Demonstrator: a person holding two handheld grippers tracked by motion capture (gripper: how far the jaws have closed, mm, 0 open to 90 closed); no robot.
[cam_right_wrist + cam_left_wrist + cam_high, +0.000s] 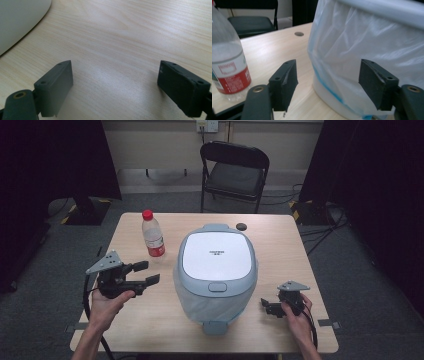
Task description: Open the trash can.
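1. A lidded bin [215, 270], lined with a thin white bag [372, 47], stands at the middle of the tabletop [270, 227], its lid shut.
2. The left gripper [147, 273] hangs above the tabletop just left of the bin, its fingers [284, 83] spread with nothing between them; in the left gripper view they point at the bag's loose skirt.
3. The right gripper [263, 305] sits low, right of the bin's front, fingers [56, 86] spread wide over bare wood, holding nothing.
4. A water bottle [152, 234] with a red cap stands behind the left gripper, apart from the bin.
5. The step in hand looks like an approach: both grippers flank the bin, neither touching it.
6. Next, the left gripper likely needs to close in on the bag or bin wall while the bottle is kept clear; the thin plastic could slip or tear under a careless pinch.
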